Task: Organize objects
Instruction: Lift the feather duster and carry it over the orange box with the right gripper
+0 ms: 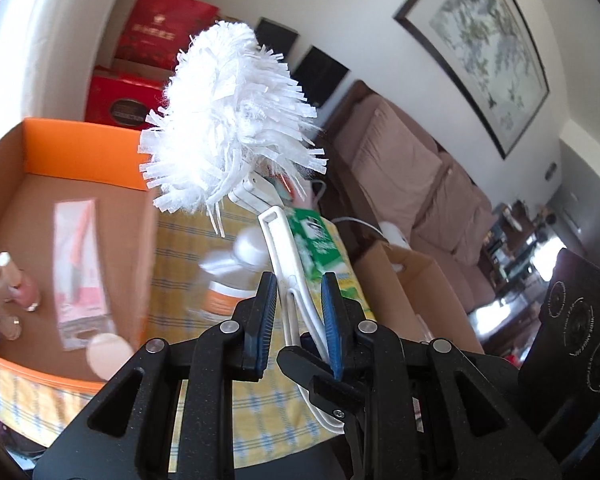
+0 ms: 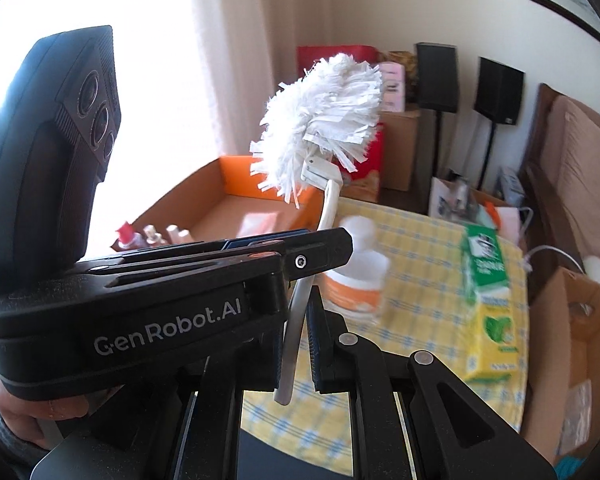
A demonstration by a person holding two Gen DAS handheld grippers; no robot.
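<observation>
left gripper (image 1: pixel 298 312) fingers closed on white duster (image 1: pixel 228 120) handle, long axis running up and away, fluffy head high above worktop (image 1: pixel 204 420). right gripper (image 2: pixel 296 344) fingers astride handle's tail, grip unclear. orange box (image 1: pixel 80 148) further left; white jar (image 1: pixel 236 276), green carton (image 1: pixel 316 248) beyond.

Strong daylight pours in from my left; the window (image 2: pixel 120 80) in my right wrist view is blown out to pure white. The duster (image 1: pixel 228 120) head glares, losing detail in my left view. The bottle (image 1: pixel 236 276) and carton (image 2: pixel 488 300) on the counter (image 2: pixel 420 240) smear with motion blur. Fisheye bending curves the picture frame (image 1: pixel 480 48), and black vignette rings the corners.
</observation>
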